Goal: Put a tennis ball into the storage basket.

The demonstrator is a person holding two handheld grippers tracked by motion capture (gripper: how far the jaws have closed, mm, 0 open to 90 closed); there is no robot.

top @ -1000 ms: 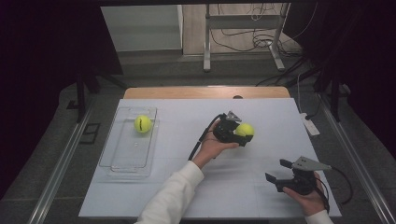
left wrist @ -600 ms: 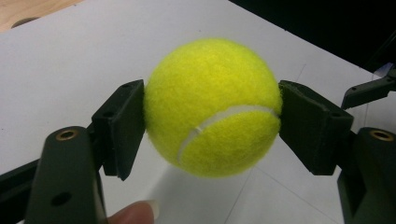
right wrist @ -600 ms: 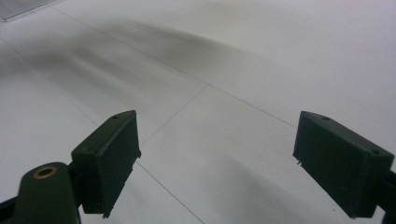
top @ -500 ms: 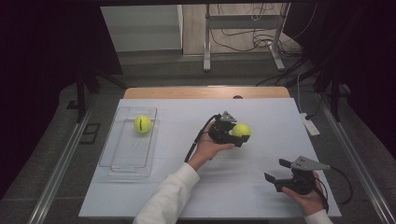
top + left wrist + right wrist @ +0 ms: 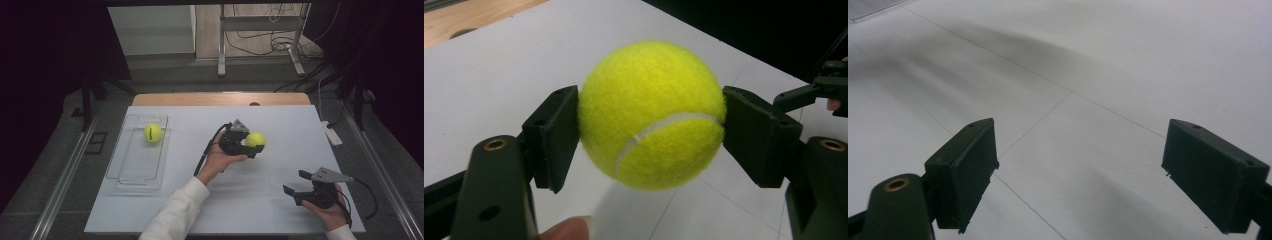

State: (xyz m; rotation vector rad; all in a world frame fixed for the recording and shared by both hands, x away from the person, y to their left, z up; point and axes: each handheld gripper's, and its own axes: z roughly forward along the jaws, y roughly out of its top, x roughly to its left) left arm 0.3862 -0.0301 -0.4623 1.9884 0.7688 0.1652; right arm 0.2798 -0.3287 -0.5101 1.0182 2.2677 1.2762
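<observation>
Your left gripper (image 5: 251,143) jaws clamp yellow tennis ball (image 5: 255,139), now lifted slightly off counter (image 5: 280,125) mid-surface compared with second ago. Pick looks secured; clear tray (image 5: 131,172) with second ball (image 5: 152,132) likely destination. Right gripper (image 5: 295,182) jaws spread wide, empty.

Left tool (image 5: 254,146) clamped mid-table, right tool (image 5: 296,183) agape at lower right.

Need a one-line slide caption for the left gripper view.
Left tongs clamp a fuzzy yellow-green tennis ball between both black pads above the white table.
</observation>
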